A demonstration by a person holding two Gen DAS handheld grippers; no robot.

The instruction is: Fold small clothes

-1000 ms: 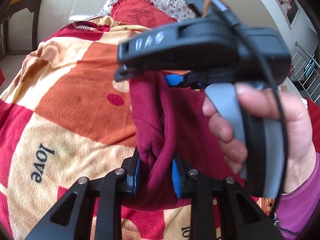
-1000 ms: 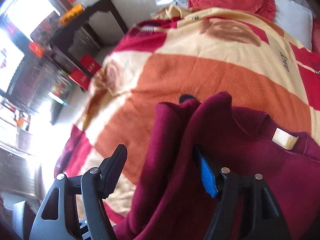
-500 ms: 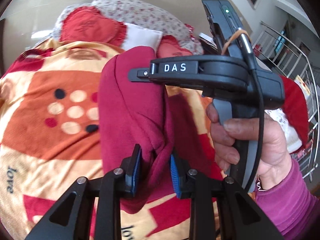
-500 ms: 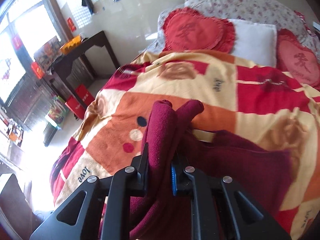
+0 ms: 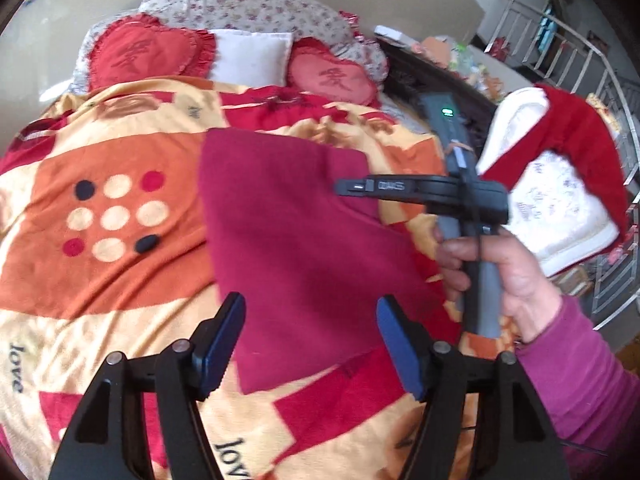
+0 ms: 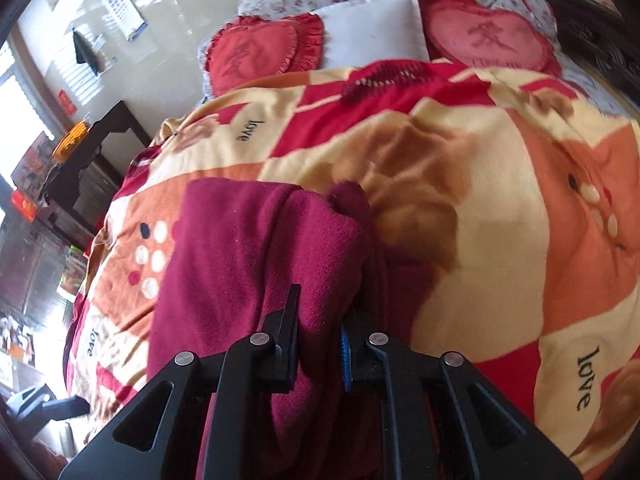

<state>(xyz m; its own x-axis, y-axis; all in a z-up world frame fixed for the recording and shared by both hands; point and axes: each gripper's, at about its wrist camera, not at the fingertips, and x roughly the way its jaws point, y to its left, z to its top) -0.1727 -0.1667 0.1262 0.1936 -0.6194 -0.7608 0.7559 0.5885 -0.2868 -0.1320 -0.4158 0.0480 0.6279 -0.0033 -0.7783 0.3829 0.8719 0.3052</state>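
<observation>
Garment lies folded on the blanket, free room around.
Left gripper has just spread and holds nothing; right gripper pinches the garment's edge.

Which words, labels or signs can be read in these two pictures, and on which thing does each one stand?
"love": printed several times on the blanket, in dark letters.
One red embroidered character each on the two heart cushions; I cannot read it with certainty.
White letters on the right gripper: blurred, not readable.
Wall calendar: print too small to read.
The maroon garment shows no text.
</observation>
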